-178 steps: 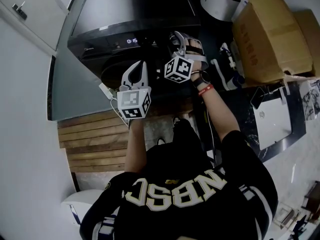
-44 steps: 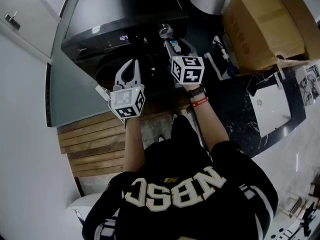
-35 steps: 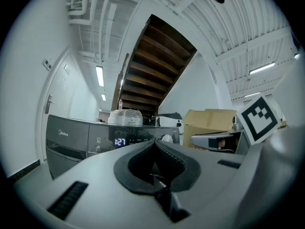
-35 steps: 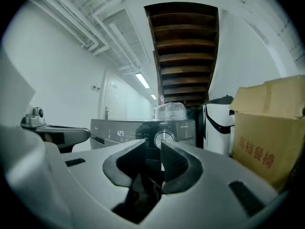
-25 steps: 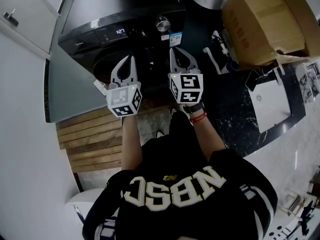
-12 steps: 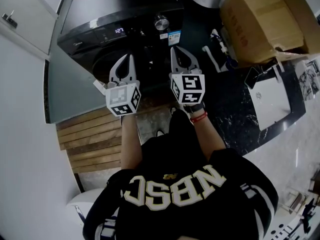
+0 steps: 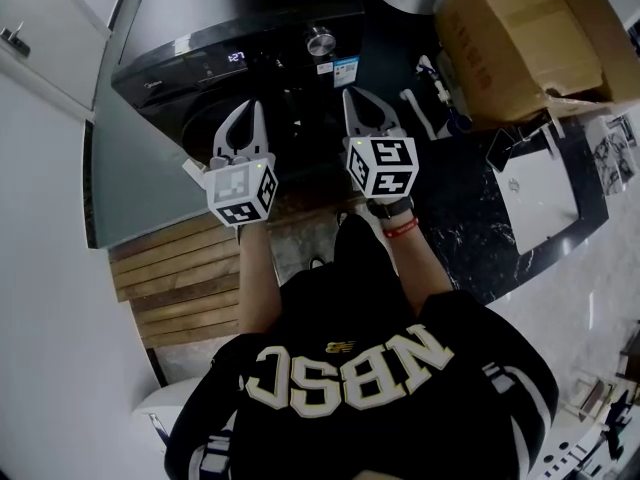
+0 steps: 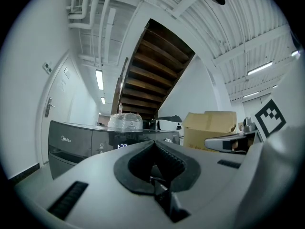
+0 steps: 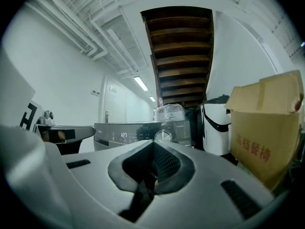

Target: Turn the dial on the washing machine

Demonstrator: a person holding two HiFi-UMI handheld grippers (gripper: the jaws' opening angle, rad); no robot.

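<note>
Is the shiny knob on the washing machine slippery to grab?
Probably a bit: the dial looks smooth, shiny and hard. It is round and set in the washing machine, so it likely just turns in place.

"Midea" on washing machine [image 8: 71, 149], "1:27" on its display [image 9: 123, 135]

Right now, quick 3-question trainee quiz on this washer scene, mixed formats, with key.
1. True or false: the right hand-held gripper is clamped on the dial.
2. In the head view, what stands to the right of the washing machine? A) cardboard box B) ladder C) bicycle
3. Fill in: the left hand-held gripper has its jaws ____.
Key: 1 false; 2 A; 3 shut.
</note>
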